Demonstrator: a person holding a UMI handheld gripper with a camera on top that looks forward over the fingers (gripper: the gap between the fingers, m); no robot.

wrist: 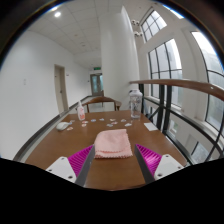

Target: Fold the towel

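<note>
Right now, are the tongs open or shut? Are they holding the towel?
Tongs: open, holding nothing. The pink towel lies folded on the table, between the tips and just ahead, with a gap at each side.

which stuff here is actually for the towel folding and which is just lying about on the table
For the job:
- pink towel, lying folded on the table just ahead of the fingers
- hand-held gripper, fingers open, holding nothing

Just lying about:
- clear plastic jug at the far end
- small bottle
- small white items, too small to tell apart
</note>
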